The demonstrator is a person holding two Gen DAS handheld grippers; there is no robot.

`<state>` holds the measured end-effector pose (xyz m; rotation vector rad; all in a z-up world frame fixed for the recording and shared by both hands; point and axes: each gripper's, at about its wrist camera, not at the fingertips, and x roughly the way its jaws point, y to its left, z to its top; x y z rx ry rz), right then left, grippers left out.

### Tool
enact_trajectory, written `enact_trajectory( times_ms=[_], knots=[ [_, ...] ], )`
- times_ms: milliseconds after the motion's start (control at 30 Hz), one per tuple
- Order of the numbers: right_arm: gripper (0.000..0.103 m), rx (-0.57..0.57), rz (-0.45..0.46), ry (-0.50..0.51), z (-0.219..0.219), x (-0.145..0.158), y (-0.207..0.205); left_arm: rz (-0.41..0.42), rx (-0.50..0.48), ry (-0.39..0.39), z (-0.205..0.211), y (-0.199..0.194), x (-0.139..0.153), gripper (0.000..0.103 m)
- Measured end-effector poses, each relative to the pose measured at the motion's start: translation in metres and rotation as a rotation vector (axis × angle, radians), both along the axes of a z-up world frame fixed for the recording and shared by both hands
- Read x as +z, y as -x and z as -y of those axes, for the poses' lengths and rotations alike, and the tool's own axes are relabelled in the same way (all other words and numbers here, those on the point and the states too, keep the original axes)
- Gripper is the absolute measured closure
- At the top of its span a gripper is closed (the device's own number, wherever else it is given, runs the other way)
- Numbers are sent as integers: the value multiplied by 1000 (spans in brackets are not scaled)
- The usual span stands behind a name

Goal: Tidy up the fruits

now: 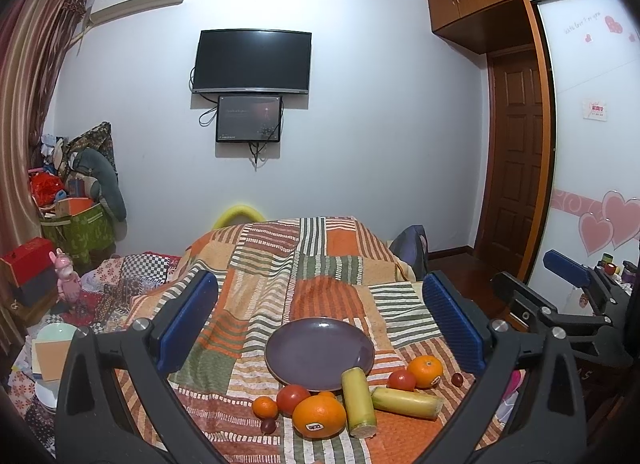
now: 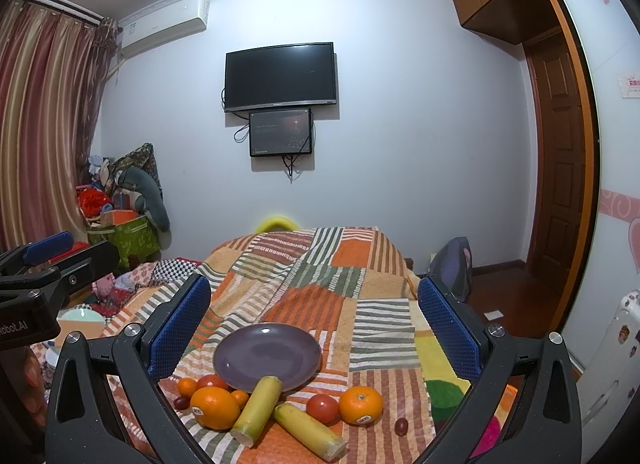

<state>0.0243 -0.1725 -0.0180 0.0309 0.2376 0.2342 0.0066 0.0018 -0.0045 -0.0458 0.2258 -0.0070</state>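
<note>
An empty purple plate lies on a striped patchwork cloth. In front of it lie fruits: a large orange, a second orange, tomatoes, small mandarins, two yellow-green cane pieces, and dark grapes. My left gripper is open and empty above the plate. My right gripper is open and empty, to the right of the left one.
The cloth covers a raised table beside a bed with checkered bedding. A pink toy, boxes and a green bin are at the left. A backpack and wooden door are at the right.
</note>
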Motion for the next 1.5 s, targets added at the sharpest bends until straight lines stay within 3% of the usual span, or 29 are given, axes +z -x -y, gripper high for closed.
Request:
enact_trajectory(
  times_ms=[1200,1500],
  knots=[
    [0,8,2,3,-2,7,-1,-2,1,0,1,0,0,0],
    [0,18,-8,4,-1,2,-5,-52,-9,9,0,-11,-5,0]
  ],
)
